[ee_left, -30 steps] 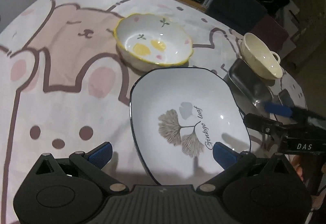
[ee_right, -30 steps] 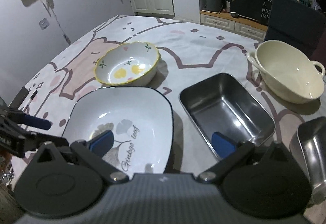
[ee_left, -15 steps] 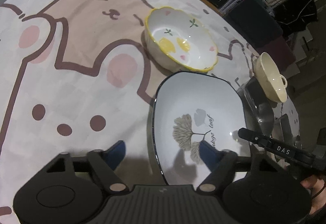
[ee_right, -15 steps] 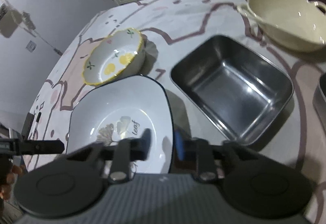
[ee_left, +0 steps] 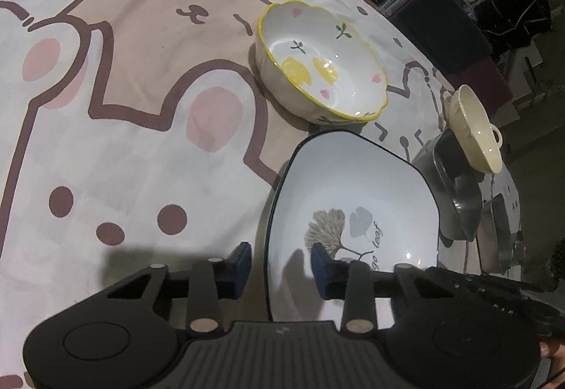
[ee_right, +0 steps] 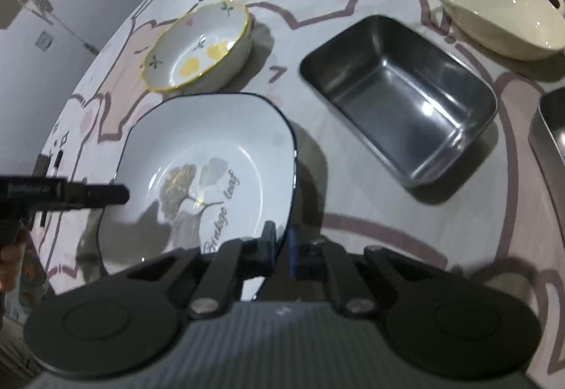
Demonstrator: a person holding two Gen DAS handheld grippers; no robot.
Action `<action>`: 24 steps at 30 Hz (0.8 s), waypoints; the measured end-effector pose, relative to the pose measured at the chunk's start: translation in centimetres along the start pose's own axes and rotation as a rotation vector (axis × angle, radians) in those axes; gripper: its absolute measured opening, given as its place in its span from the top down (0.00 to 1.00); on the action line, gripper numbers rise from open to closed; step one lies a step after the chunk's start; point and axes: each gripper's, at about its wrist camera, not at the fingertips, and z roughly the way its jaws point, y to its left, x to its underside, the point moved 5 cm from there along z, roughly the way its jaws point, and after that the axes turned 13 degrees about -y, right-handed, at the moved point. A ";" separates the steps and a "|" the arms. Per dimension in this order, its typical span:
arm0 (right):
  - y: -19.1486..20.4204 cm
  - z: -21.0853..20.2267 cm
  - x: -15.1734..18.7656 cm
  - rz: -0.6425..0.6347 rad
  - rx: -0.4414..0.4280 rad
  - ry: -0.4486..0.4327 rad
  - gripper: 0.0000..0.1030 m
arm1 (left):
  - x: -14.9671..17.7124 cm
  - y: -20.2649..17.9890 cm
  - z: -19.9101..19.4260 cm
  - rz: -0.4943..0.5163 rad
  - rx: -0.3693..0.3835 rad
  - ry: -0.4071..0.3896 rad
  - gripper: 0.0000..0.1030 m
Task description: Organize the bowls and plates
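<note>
Low in both wrist views, black ribbed housings fill the frame's bottom edge. From the left view, the left hand-held gripper straddles the near left rim of a glossy white plate, rounded-square with a thin dark edge and a printed ginkgo leaf; its blue-padded jaws are closing, one outside the rim, one over the plate's inside, with gaps showing on both sides. From the right view, the right hand-held gripper has its jaws closing down tight on the plate's near right rim, the thin edge between the pads. Both plate and grippers sit over a bench draped in soft cloth with pink and brown cartoon bears. Just beyond the plate stands a scalloped ceramic bowl, yellow-rimmed, painted with lemons. To its right lies a shiny rectangular steel tray, deep and rounded at the corners. Farthest, at upper right, rests a smooth cream bowl with small loop handles.
</note>
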 end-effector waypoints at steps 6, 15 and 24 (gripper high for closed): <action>-1.0 0.4 -0.1 0.099 -0.017 -0.052 0.90 | 0.1 0.0 0.9 0.048 -0.024 0.016 0.83; -0.9 3.1 -0.7 0.137 -0.027 -0.040 0.87 | 0.2 0.3 1.6 0.040 -0.011 0.029 0.83; 0.1 3.0 -0.6 0.051 0.013 -0.032 0.85 | 0.5 -0.4 2.1 0.066 -0.004 0.037 0.84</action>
